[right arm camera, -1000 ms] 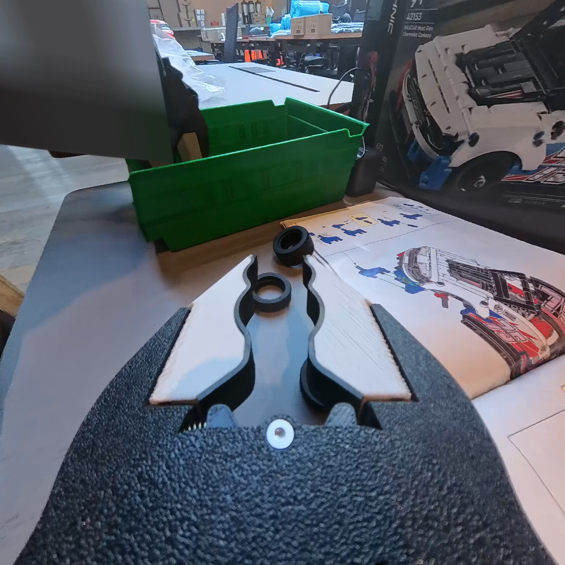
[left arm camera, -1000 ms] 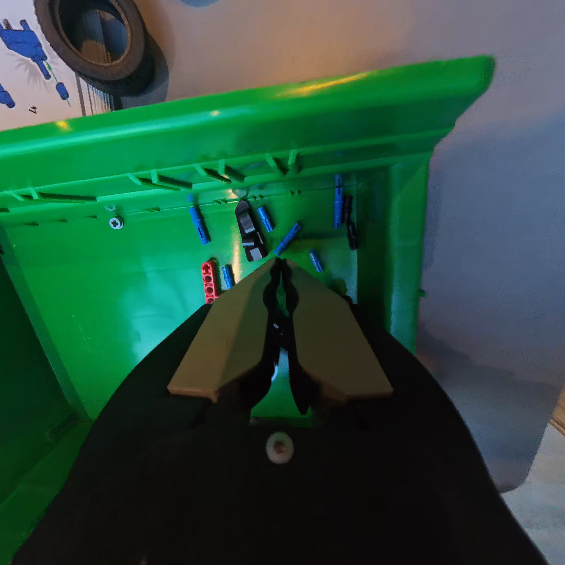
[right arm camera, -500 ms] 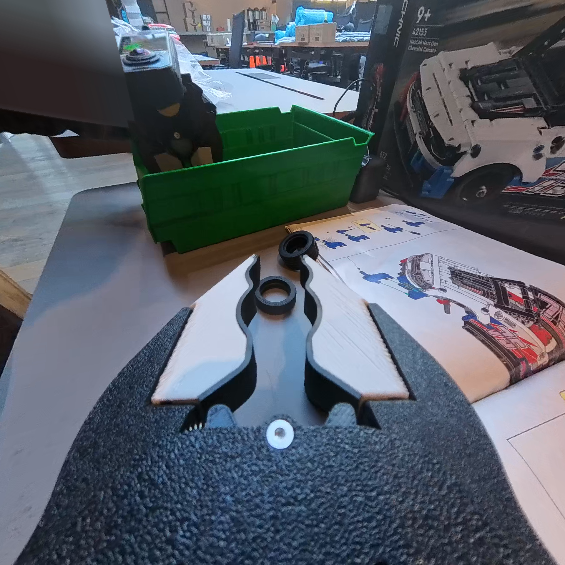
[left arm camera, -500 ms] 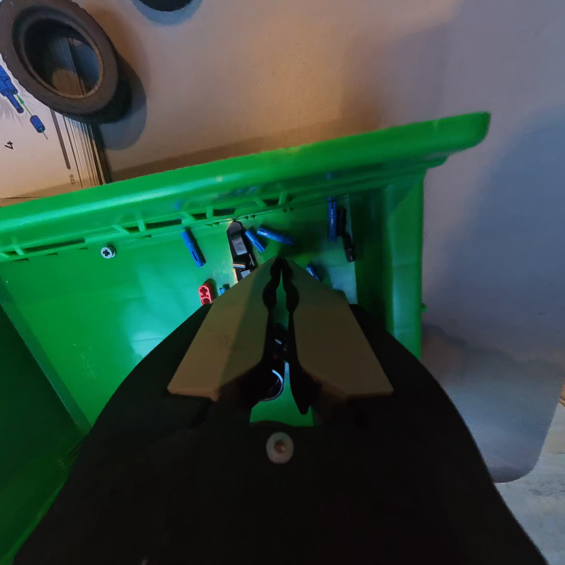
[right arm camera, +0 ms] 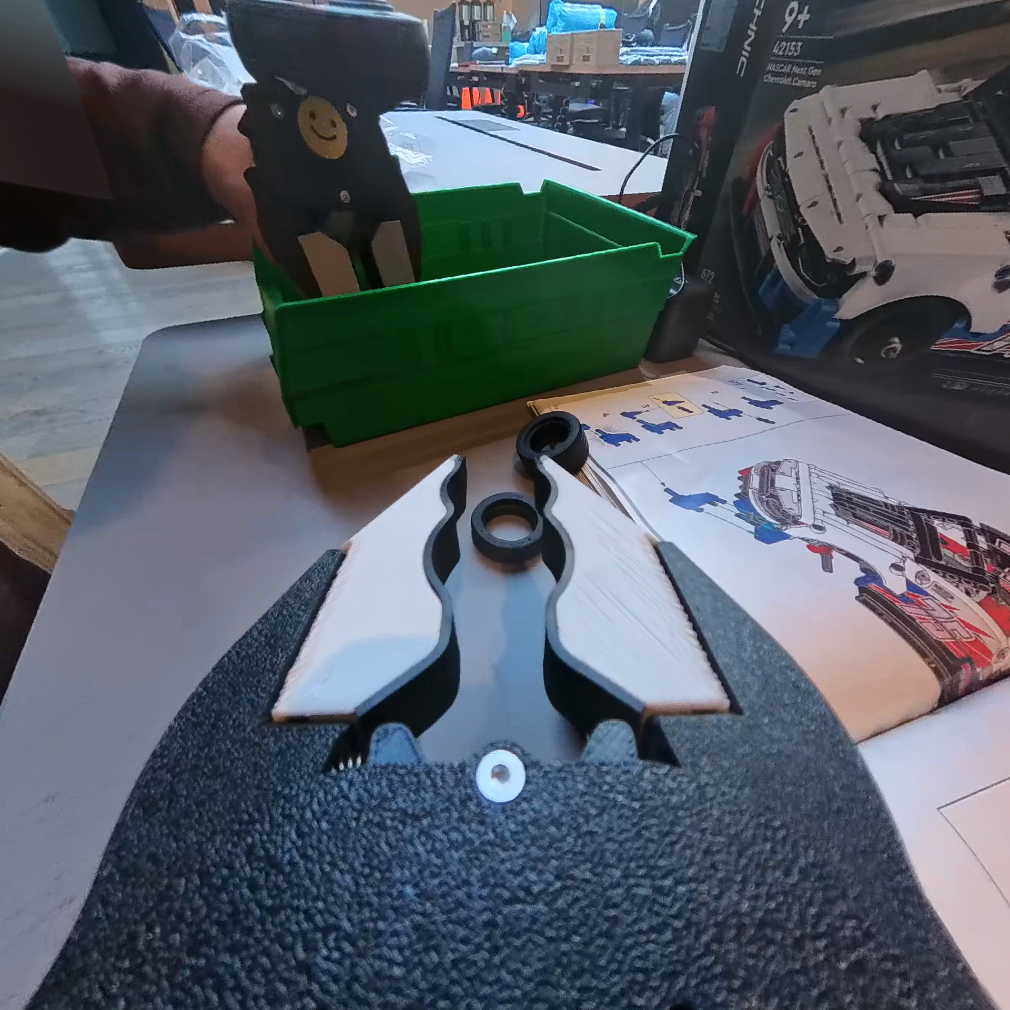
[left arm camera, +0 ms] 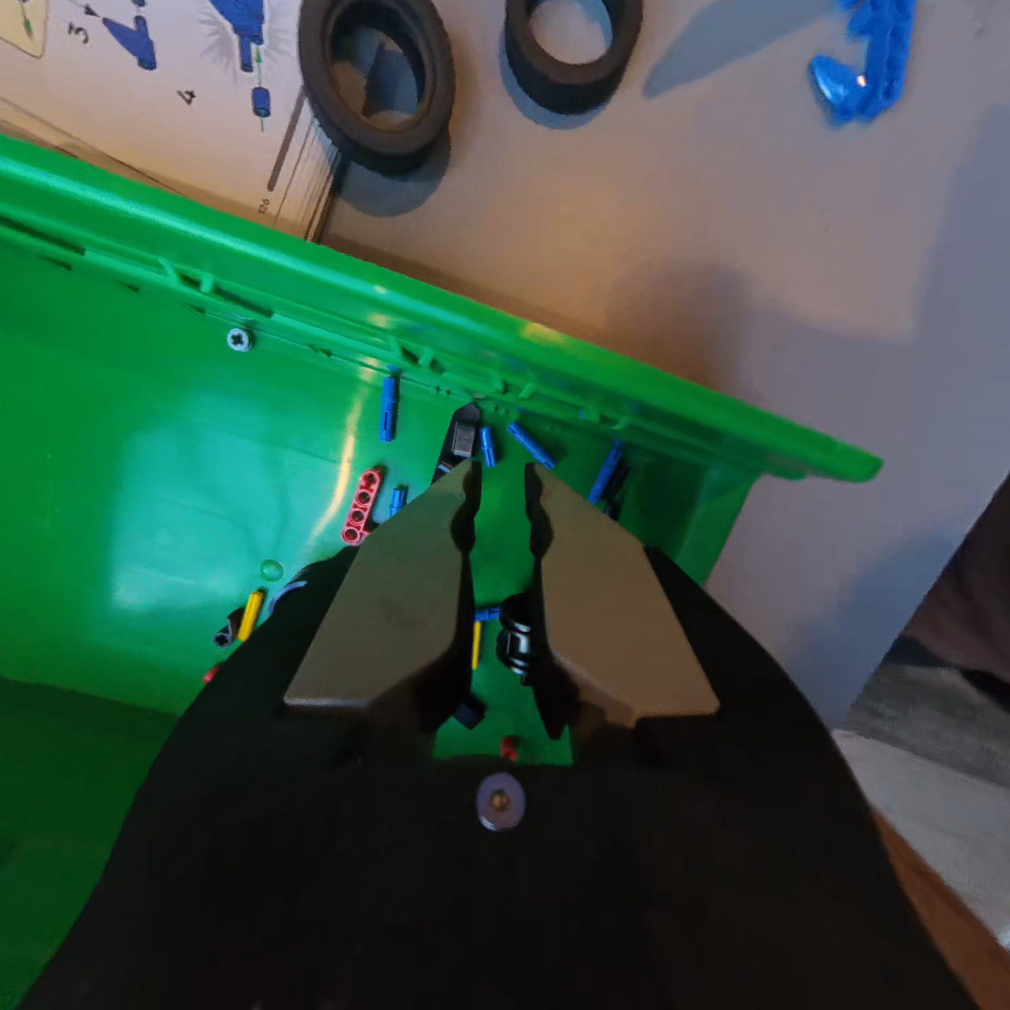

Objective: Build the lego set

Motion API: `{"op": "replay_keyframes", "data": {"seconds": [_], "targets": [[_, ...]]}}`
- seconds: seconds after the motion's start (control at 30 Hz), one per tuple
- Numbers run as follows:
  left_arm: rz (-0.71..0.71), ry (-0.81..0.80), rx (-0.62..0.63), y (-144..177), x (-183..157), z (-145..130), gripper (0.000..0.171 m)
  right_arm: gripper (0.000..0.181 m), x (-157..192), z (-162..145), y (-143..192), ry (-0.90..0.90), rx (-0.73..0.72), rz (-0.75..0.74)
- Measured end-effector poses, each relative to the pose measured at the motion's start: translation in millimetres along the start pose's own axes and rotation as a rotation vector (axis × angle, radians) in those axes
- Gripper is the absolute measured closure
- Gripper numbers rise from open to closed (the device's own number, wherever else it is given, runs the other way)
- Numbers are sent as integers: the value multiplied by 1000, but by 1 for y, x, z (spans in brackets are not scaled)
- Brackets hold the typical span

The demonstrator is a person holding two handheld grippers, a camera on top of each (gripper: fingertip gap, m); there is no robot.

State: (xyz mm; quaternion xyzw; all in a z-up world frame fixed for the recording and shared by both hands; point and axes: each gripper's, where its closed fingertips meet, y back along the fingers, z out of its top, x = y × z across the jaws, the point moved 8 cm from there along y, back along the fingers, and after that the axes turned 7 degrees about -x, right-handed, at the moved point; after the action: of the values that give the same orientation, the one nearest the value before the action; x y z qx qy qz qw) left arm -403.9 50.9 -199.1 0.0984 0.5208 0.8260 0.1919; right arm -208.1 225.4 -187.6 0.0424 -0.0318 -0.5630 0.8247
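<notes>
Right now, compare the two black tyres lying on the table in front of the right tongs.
The near tyre lies flat on the bare table, its hole facing up; the far tyre is tilted, propped on the edge of the instruction booklet. The near tyre sits between the open fingers of the right tongs; the far tyre lies just beyond the tips. Both are black rubber rings, and neither is gripped.
</notes>
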Motion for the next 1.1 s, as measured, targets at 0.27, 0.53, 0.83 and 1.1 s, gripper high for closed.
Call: {"op": "replay_keyframes", "data": {"seconds": [0.27,0.53,0.83,1.1], "targets": [[-51,145,41,-12,-6,5,154,157,0,2,2,10,-8,-10],[72,93,107,-18,-3,0,169,158,3,5,3,22,-13,-8],[12,102,92,-8,-1,-14,169,159,4,5,2,24,-11,-1],[169,120,-80,48,-3,6,169,160,4,5,3,33,-10,-12]]}}
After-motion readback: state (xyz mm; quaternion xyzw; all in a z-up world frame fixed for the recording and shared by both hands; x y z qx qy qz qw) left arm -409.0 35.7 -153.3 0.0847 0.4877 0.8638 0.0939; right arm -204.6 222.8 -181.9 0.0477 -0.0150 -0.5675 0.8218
